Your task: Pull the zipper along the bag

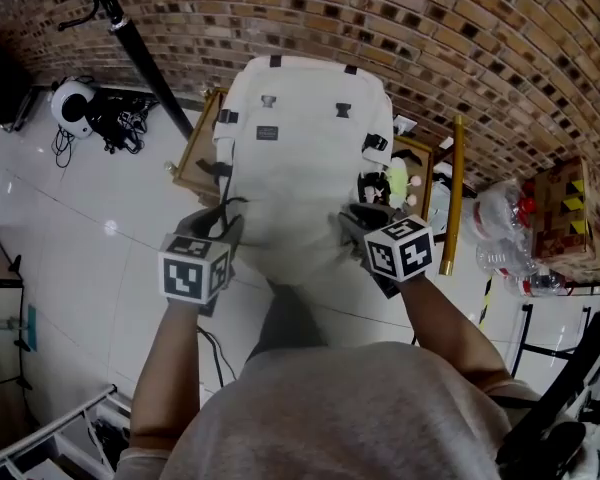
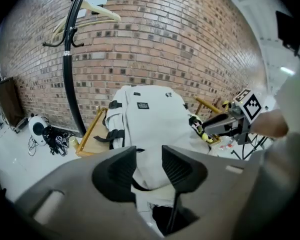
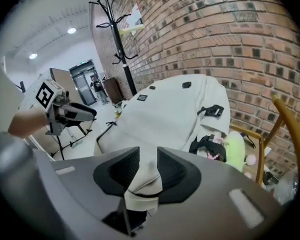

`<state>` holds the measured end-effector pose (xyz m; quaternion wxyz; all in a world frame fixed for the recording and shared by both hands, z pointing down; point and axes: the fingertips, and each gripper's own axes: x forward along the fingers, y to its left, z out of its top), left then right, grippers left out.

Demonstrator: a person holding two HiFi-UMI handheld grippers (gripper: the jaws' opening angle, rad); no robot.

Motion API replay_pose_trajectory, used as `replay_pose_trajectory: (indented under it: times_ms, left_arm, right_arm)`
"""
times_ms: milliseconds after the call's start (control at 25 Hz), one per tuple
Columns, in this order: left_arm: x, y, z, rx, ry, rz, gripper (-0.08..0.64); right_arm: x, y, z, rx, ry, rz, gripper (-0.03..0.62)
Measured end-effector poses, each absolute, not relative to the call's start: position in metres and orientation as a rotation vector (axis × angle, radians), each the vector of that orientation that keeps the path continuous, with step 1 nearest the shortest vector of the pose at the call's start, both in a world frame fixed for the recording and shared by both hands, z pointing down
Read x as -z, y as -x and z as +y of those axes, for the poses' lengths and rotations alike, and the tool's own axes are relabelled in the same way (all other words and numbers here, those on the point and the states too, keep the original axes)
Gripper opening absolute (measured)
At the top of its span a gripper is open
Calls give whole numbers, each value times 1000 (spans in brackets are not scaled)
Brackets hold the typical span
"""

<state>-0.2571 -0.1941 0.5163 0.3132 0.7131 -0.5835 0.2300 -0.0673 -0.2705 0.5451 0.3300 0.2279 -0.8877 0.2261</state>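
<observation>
A white backpack (image 1: 300,158) stands upright against a wooden frame, with black buckles on its sides. My left gripper (image 1: 228,230) is at its lower left edge. In the left gripper view the left gripper (image 2: 149,169) stands open, with nothing pressed between the pads; the backpack (image 2: 150,124) shows through the gap and a thin black cord hangs just below. My right gripper (image 1: 358,218) is at the bag's lower right. In the right gripper view the right gripper (image 3: 147,171) has its jaws apart with a loose fold of the backpack (image 3: 170,114) fabric lying between them.
A wooden frame (image 1: 195,158) holds the bag against the brick wall. A black coat-rack pole (image 1: 150,68) rises at the left. A green plush toy (image 1: 398,180) and a yellow pole (image 1: 452,193) are at the bag's right, with plastic bottles (image 1: 510,238) beyond.
</observation>
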Motion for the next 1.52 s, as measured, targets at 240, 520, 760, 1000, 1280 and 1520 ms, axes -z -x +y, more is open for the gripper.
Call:
replay_pose_trajectory:
  times_ms: [240, 520, 760, 1000, 1280, 1520]
  left_arm:
    - [-460, 191, -148, -494, -1968, -1594, 16]
    - [-406, 111, -75, -486, -2066, -1557, 2]
    - [-395, 77, -41, -430, -2095, -1515, 2]
    - [-400, 51, 21, -466, -2120, -1452, 2]
    - [-412, 26, 157, -483, -2151, -1389, 2]
    - [-405, 12, 242, -504, -2151, -1381, 0]
  right_arm:
    - [-473, 57, -192, -548, -413, -2479, 50]
    - [-419, 18, -103, -586, -265, -2565, 2]
    - [-398, 1, -62, -591, -255, -2613, 2]
    - [-393, -19, 5, -585, -307, -2623, 2]
    - [-393, -30, 148, -639, -316, -2661, 2]
    - [-379, -28, 237, -618, -245, -2694, 2]
